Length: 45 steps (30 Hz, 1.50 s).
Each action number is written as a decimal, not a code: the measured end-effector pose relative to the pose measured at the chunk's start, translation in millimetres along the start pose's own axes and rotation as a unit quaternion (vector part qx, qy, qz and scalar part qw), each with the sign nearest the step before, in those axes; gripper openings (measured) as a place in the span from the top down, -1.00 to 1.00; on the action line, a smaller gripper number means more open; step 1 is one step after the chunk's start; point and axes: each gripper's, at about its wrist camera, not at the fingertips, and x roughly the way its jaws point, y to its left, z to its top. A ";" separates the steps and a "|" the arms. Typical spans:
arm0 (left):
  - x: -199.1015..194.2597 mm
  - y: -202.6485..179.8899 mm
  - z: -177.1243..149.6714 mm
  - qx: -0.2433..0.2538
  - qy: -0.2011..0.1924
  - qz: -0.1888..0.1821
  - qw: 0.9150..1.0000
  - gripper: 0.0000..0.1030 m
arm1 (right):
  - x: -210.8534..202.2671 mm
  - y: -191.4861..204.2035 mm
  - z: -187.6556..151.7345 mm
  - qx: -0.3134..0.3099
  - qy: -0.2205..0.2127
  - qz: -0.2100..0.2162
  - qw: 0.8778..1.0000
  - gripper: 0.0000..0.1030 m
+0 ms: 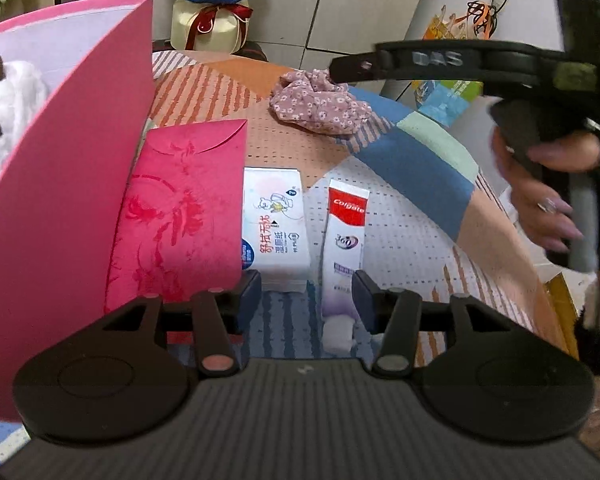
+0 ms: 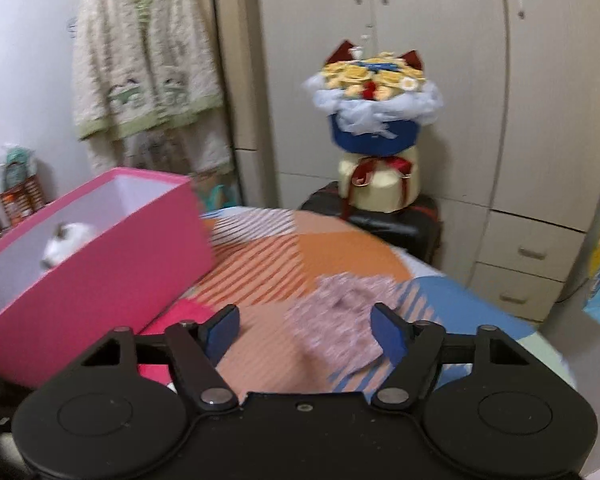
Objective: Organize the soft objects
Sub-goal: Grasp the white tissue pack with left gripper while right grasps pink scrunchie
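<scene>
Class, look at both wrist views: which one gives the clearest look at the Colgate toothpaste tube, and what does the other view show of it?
The left wrist view. The toothpaste tube lies sharp and whole on the patterned cloth, beside the wet-wipes pack, just ahead of the open left gripper. The right wrist view does not show the tube at all.

Both tools share one build. The left gripper (image 1: 306,294) has matte black linkage arms on round black discs, dark blue pads (image 1: 247,294) on its fingers, and a ribbed grey body at the bottom of the frame. One pivot cap is pinkish, the other grey. The right gripper (image 2: 305,330) matches, with brighter blue pads (image 2: 388,334) and silver pivot screws. At the right edge of the left view, the bare-skinned right hand (image 1: 548,196) wears a silver ring.
</scene>
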 end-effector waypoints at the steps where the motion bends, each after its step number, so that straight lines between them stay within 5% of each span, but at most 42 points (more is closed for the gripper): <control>1: 1.0 -1.1 -0.1 0.001 -0.005 0.000 1.000 0.04 | 6.8 -4.2 2.1 0.003 0.001 -0.008 1.000 -0.61; 4: 3.1 -6.0 0.9 0.019 -0.021 0.000 1.000 0.04 | 28.9 -17.1 5.0 0.015 0.015 -0.021 1.000 -0.76; 12: 2.9 -6.4 11.2 0.018 -0.042 -0.012 0.999 0.06 | 81.3 -39.4 0.9 0.053 0.066 -0.011 0.996 -0.76; 14: -2.7 -7.2 15.0 0.023 -0.056 0.001 0.998 0.05 | 85.1 -39.8 -4.4 0.049 0.070 -0.002 0.996 -0.48; 15: -2.2 -7.8 18.2 0.026 -0.057 0.013 0.998 0.04 | 85.7 -38.9 -6.3 0.045 0.073 0.005 0.996 -0.18; 17: 1.8 -8.5 25.9 0.027 -0.053 0.042 0.997 0.04 | 85.4 -37.1 -9.8 0.039 0.081 0.013 0.996 -0.01; 19: 10.2 -9.8 32.5 0.027 -0.050 0.062 0.996 0.05 | 82.8 -35.9 -11.9 0.034 0.077 0.013 0.996 0.53; 23: 34.6 -12.4 41.7 0.036 -0.033 0.101 0.994 0.04 | 75.6 -35.3 -15.3 0.027 0.075 0.019 0.997 0.68; 30: 52.8 -13.4 42.2 0.036 -0.030 0.101 0.994 0.02 | 68.2 -31.2 -19.7 0.016 0.073 0.023 0.997 0.64; 32: 51.6 -14.3 41.5 0.038 -0.030 0.099 0.994 0.03 | 67.2 -29.2 -20.0 0.009 0.072 0.015 0.997 0.47; 34: 51.9 -14.4 41.3 0.037 -0.030 0.098 0.994 0.06 | 67.0 -27.9 -19.7 0.003 0.073 0.006 0.997 -0.05; 36: 52.0 -14.8 41.6 0.039 -0.029 0.097 0.994 0.18 | 69.0 -28.7 -19.7 0.005 0.076 0.009 0.997 -0.27; 40: 50.6 -11.0 40.3 0.025 -0.036 0.084 0.996 0.24 | 76.2 -33.9 -21.0 0.018 0.064 -0.006 0.998 -0.34; 41: 49.9 -11.1 39.6 0.024 -0.038 0.083 0.996 0.25 | 76.5 -35.4 -21.6 0.025 0.058 -0.007 0.998 -0.28; 43: 48.4 -13.2 37.9 0.029 -0.042 0.083 0.995 0.26 | 74.2 -34.5 -22.6 0.020 0.050 -0.013 0.998 0.69; 45: 45.0 -15.3 36.2 0.029 -0.046 0.077 0.996 0.26 | 69.4 -28.8 -22.7 -0.001 0.053 -0.015 0.998 0.74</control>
